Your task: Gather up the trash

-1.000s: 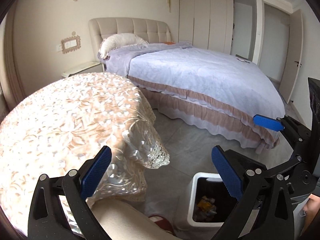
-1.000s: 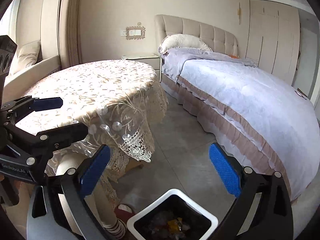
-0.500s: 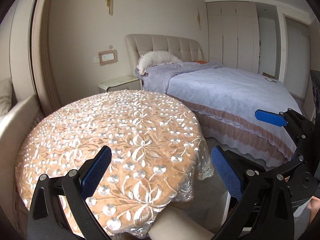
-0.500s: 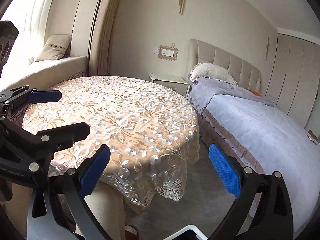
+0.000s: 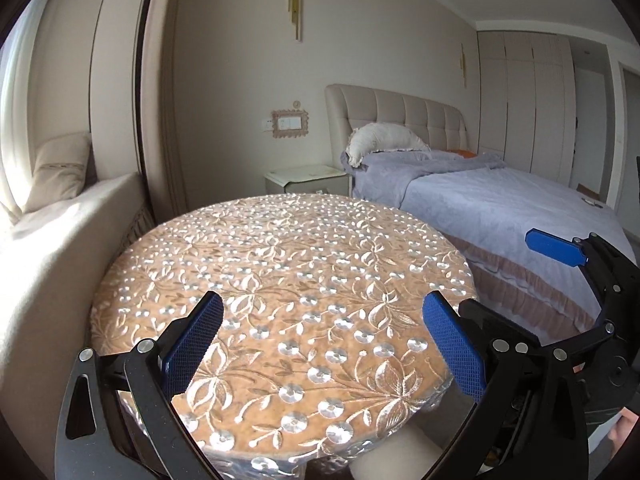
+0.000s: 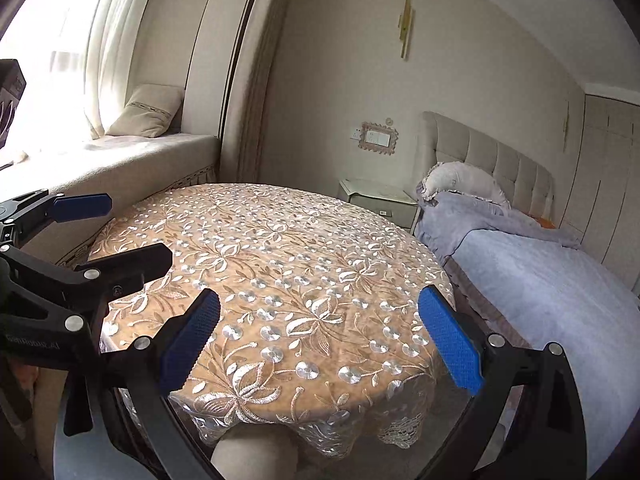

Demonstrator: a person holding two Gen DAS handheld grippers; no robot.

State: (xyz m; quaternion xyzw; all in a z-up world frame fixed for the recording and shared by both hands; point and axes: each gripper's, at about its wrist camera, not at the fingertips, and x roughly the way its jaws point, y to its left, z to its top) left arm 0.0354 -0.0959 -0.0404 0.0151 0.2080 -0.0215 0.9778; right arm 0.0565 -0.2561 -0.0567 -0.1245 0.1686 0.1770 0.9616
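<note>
My left gripper (image 5: 322, 344) is open and empty, held above the near edge of a round table (image 5: 280, 264) covered in a beige embroidered cloth. My right gripper (image 6: 320, 340) is open and empty too, over the same table (image 6: 280, 264). The right gripper also shows at the right edge of the left wrist view (image 5: 560, 248); the left gripper shows at the left of the right wrist view (image 6: 80, 232). No trash or bin shows on the table in either view.
A bed with a lilac cover (image 5: 500, 200) stands to the right of the table, a white nightstand (image 5: 308, 178) behind it. A cushioned window seat (image 6: 132, 160) with a pillow runs along the left. A person's knee (image 6: 256, 456) sits under the table edge.
Both grippers have tilted up and swung left: the white trash bin on the floor has dropped out of view and the table top now fills the middle. Both stay open.
</note>
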